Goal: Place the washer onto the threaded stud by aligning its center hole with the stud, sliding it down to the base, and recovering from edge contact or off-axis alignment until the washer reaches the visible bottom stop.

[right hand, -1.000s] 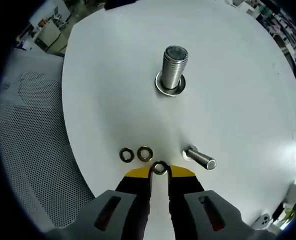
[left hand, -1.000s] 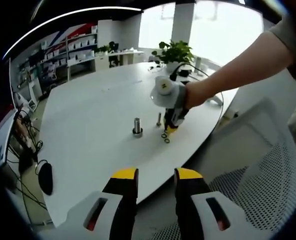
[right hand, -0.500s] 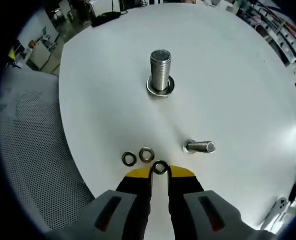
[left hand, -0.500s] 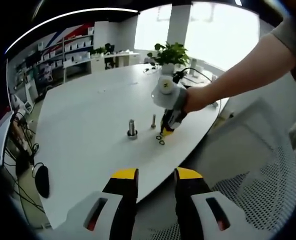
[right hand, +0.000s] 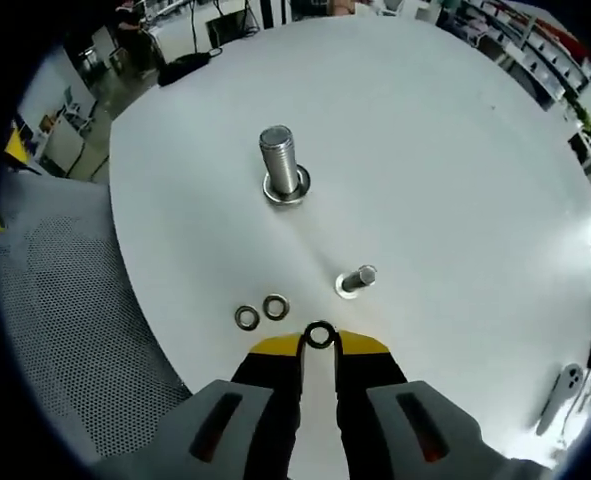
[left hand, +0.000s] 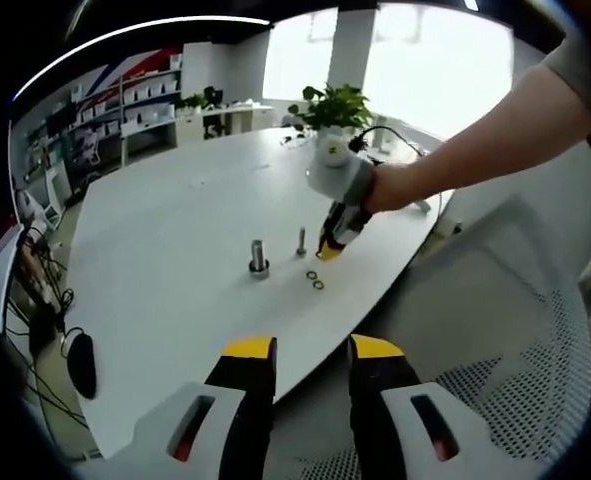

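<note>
The right tool gripped a washer between its tips and had lifted it off the white desk, leaving two washers behind. Farther off stood the large threaded stud, not yet reached. The left tool hung open, empty.

In the right gripper view, the lower edge of the small dark metal washer sits tucked between the yellow tips of the right tongs, hidden there. The round white desk is cut off at the right of the frame. In the left gripper view, that washer is too small to make out at the right tongs, and the shelves at upper left are blurred.
</note>
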A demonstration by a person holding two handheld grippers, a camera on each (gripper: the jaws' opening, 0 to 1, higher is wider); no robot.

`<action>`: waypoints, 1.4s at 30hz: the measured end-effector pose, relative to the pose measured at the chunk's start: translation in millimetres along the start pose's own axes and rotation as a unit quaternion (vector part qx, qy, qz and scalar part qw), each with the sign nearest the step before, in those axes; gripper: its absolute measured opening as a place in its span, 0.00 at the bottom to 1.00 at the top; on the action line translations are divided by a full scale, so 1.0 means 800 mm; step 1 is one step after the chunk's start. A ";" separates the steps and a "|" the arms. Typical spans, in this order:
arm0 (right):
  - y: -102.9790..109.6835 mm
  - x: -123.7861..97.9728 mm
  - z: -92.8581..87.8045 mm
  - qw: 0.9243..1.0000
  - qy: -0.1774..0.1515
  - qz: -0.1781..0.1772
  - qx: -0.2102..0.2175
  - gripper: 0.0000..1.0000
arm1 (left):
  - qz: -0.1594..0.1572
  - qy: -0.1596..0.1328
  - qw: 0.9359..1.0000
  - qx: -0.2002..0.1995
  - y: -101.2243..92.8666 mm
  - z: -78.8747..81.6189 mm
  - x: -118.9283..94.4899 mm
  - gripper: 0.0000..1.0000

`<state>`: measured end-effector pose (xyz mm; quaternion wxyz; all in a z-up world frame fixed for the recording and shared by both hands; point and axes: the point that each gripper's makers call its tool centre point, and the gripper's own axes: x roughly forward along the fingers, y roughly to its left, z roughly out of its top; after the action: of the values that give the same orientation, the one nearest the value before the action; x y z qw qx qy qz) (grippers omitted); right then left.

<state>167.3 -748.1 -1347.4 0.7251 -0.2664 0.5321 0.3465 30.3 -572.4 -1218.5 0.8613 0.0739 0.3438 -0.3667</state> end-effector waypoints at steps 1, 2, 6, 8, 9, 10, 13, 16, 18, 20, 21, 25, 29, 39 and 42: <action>-0.002 -0.005 0.002 1.000 -0.002 -0.002 -0.003 0.13 | 0.001 0.000 1.000 0.000 0.000 0.000 0.000 0.26; -0.005 -0.008 0.004 1.000 -0.004 -0.005 -0.005 0.13 | 0.001 0.000 1.000 -0.001 0.001 0.000 0.000 0.26; -0.010 -0.030 0.018 1.000 -0.020 0.004 0.022 0.13 | 0.004 -0.006 1.000 -0.003 0.002 0.003 -0.001 0.27; -0.010 -0.032 0.020 1.000 -0.023 0.003 0.016 0.13 | 0.005 -0.004 1.000 -0.005 0.003 0.002 -0.001 0.27; -0.009 -0.033 0.019 1.000 -0.022 0.002 0.016 0.13 | 0.007 -0.003 1.000 -0.005 0.003 0.002 -0.001 0.27; -0.009 -0.035 0.019 1.000 -0.022 0.004 0.018 0.13 | 0.007 -0.004 1.000 -0.005 0.004 0.002 0.000 0.27; -0.010 -0.043 0.031 0.998 -0.047 0.007 0.031 0.13 | 0.006 -0.002 1.000 -0.005 0.004 0.001 0.000 0.27; -0.015 -0.046 0.038 0.998 -0.053 -0.001 0.018 0.13 | 0.006 0.001 1.000 -0.006 0.003 0.000 0.000 0.27; -0.019 -0.045 0.042 0.998 -0.055 -0.005 0.015 0.13 | 0.007 0.000 1.000 -0.006 0.003 0.000 0.000 0.27; -0.022 -0.045 0.045 0.998 -0.057 -0.009 0.016 0.13 | 0.005 0.000 1.000 -0.005 0.003 0.000 0.000 0.27; -0.023 -0.045 0.046 0.998 -0.059 -0.011 0.018 0.13 | 0.004 0.000 1.000 -0.004 0.002 0.000 0.000 0.27; -0.024 -0.039 0.046 0.998 -0.054 -0.010 0.019 0.13 | -0.004 0.002 1.000 -0.001 -0.002 -0.001 0.001 0.27; -0.024 -0.035 0.046 0.999 -0.050 -0.008 0.019 0.13 | -0.003 -0.004 1.000 -0.002 -0.001 0.001 0.000 0.27; -0.024 -0.029 0.050 0.999 -0.035 -0.013 -0.009 0.13 | 0.001 -0.006 1.000 -0.003 0.001 0.003 0.000 0.27; -0.023 -0.027 0.051 0.999 -0.032 -0.012 -0.015 0.13 | 0.002 -0.008 1.000 -0.004 0.001 0.003 -0.001 0.27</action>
<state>201.7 -733.4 -1314.3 0.7416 -0.2725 0.5005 0.3541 32.2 -572.4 -1216.4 0.8649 0.0684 0.3386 -0.3641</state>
